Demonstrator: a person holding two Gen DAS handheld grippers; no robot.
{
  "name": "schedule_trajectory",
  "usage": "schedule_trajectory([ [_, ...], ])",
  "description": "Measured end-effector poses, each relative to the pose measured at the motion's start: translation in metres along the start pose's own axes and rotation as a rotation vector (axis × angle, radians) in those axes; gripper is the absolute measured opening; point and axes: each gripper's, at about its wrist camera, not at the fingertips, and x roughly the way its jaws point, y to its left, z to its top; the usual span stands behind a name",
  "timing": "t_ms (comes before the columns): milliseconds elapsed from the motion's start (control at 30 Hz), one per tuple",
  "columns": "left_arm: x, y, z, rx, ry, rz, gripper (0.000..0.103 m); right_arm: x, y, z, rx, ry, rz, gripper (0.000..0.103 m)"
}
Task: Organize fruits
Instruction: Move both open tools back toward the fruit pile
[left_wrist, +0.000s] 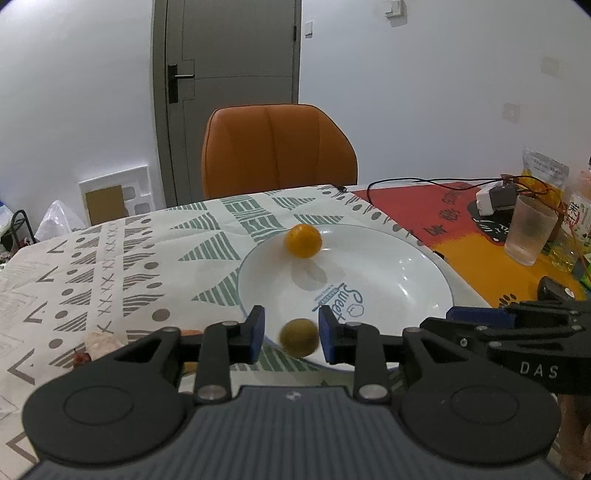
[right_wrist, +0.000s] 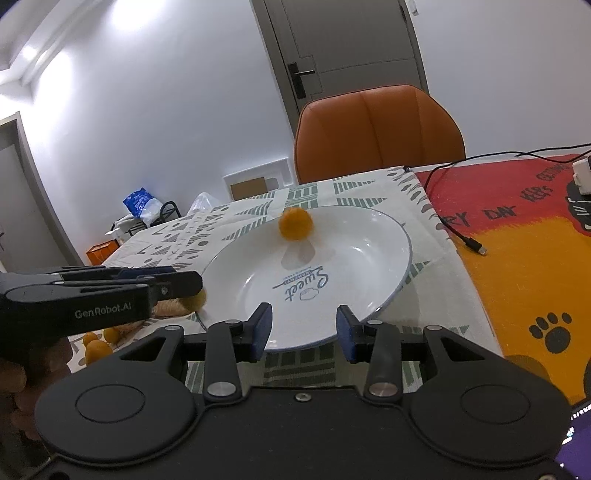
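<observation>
1. Small orange fruits (right_wrist: 96, 347): I count a few loose on the patterned tablecloth (left_wrist: 110, 258), well to the left of the white plate (left_wrist: 388, 266), seen in my right wrist view under the other gripper's body.
2. Left gripper (left_wrist: 291, 334): held at the near-left rim of the plate. Its blue pads stand just clear of a dull yellow-green fruit (left_wrist: 299, 338), a thin gap on each side, so I read the jaws as parted and not pressing. The fruit looks blurred, over the rim.
3. White plate: deep, blue-edged, "Sweet" printed in its well, lying on the tablecloth.
4. Orange fruit (left_wrist: 303, 240): round, bright, blurred, at the far-left inside rim of the plate, apart from the green one.
5. Right gripper (right_wrist: 304, 328): poised over the near rim of the plate, jaws apart, only bare plate between the pads.
6. Orange chair (left_wrist: 279, 151): beyond the plate, behind the table.
7. Frosted tumbler (left_wrist: 530, 230): right of the plate, on the red and yellow mat (left_wrist: 480, 251), near a black cable (left_wrist: 424, 181).
</observation>
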Motion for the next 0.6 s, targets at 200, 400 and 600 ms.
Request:
schedule_trajectory([
  [200,-0.007,0.007,-0.004,-0.02,0.012,0.016,0.038,-0.003,0.003,0.001,-0.005,-0.004,0.001,0.039],
  [400,-0.019,0.016,-0.009,-0.035,0.0,0.06,0.061,-0.008,0.009,-0.001,-0.016,-0.005,0.01,0.04],
  [600,-0.037,0.034,-0.014,-0.072,-0.014,0.104,0.074,-0.01,0.018,-0.002,-0.017,-0.002,0.016,0.054],
])
